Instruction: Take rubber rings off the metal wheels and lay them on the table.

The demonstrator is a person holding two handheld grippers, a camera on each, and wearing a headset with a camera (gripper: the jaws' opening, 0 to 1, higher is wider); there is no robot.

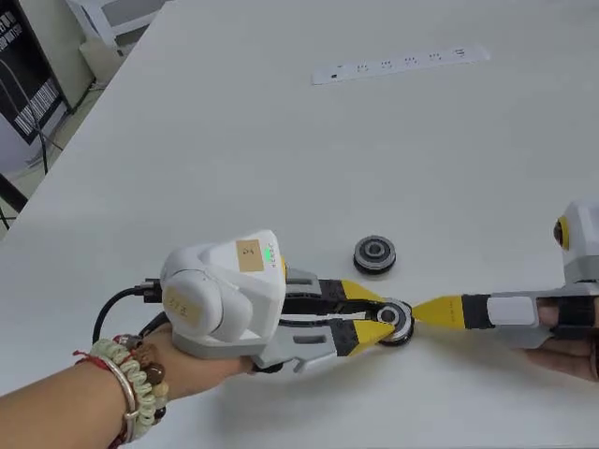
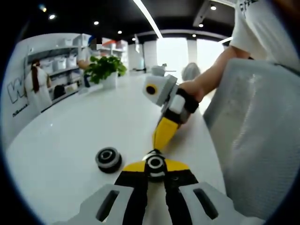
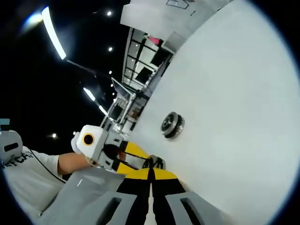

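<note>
As nothing looks stripped yet, I log: wheel (image 1: pixel 394 320) on table (image 1: pixel 281 140), clamped in left gripper (image 1: pixel 381 322); right gripper (image 1: pixel 420 311) jaws together at its rim, perhaps nipping its ring (image 1: pixel 408 328); second wheel (image 1: pixel 374 253) nearby, untouched.

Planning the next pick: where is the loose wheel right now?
In the head view the loose wheel lies on the white table, just beyond and slightly left of the gripped wheel that the left gripper clamps.

Open bench (image 1: pixel 234 159) stretches wide between the power strip (image 1: pixel 401 65) at the far side and 1 loose wheel (image 1: pixel 374 253), which stands just beyond the held wheel (image 1: pixel 397 319), apart.
</note>
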